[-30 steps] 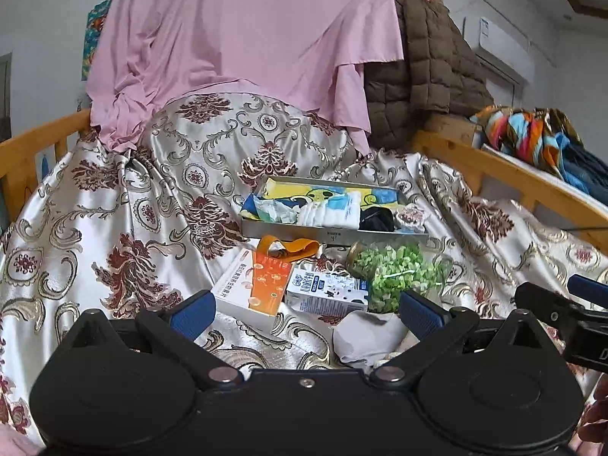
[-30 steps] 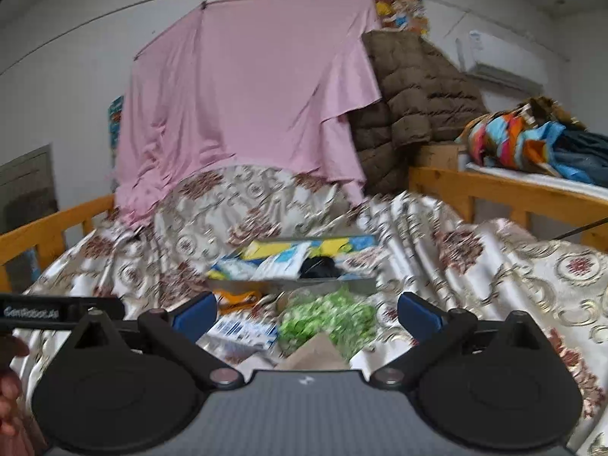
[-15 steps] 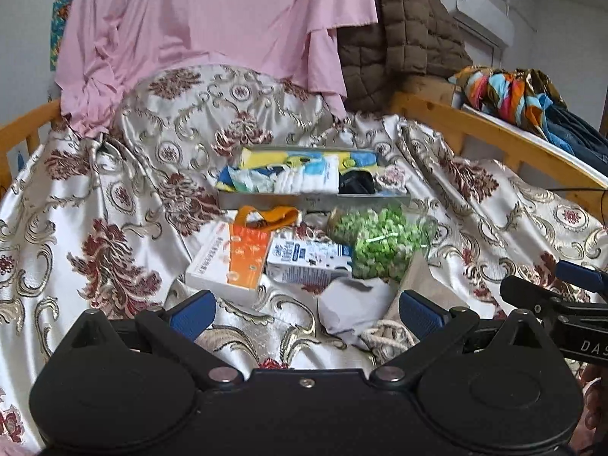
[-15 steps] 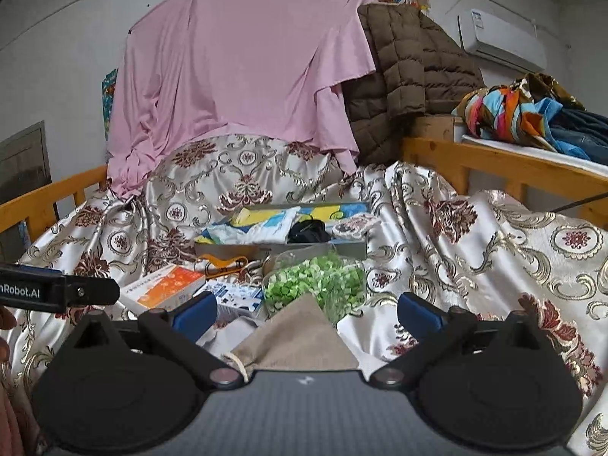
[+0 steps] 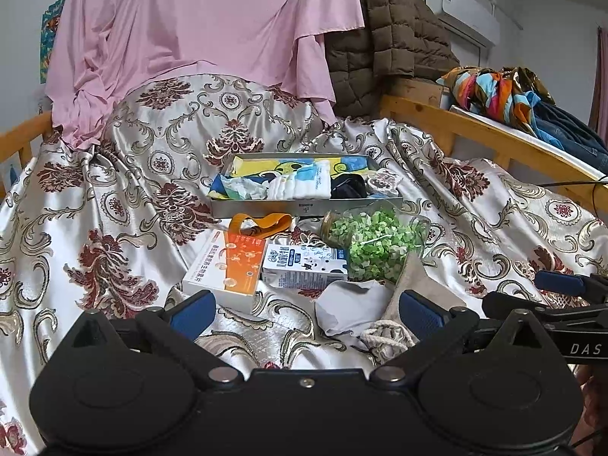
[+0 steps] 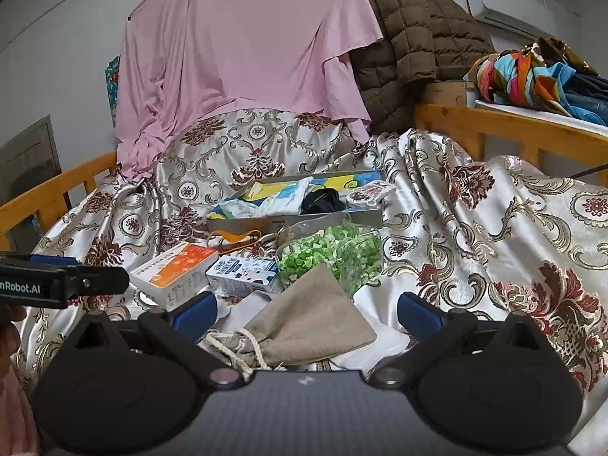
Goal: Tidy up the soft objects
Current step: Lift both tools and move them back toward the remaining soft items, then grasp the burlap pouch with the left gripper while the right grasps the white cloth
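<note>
A beige drawstring pouch [image 6: 311, 323] lies on the patterned bedspread right in front of my right gripper [image 6: 307, 309], which is open above it. In the left wrist view the pouch [image 5: 408, 296] shows beside a grey-white cloth [image 5: 353, 306], with my left gripper [image 5: 306, 307] open just short of them. Behind them a grey tray [image 5: 304, 207] holds folded socks and cloths [image 5: 300, 186]. The same tray [image 6: 296, 220] appears in the right wrist view.
A jar of green bits [image 5: 374, 241], a milk carton [image 5: 306, 266], an orange-white box [image 5: 228, 266] and an orange strap [image 5: 262, 222] lie between tray and pouch. Wooden bed rails [image 5: 475, 133] flank the bedspread. A pink sheet [image 5: 197, 38] and brown jacket [image 5: 383, 38] hang behind.
Both grippers have tipped downward and come closer to the bed, so the pouch and grey cloth now show fully between the fingers. Nothing has been grasped.
</note>
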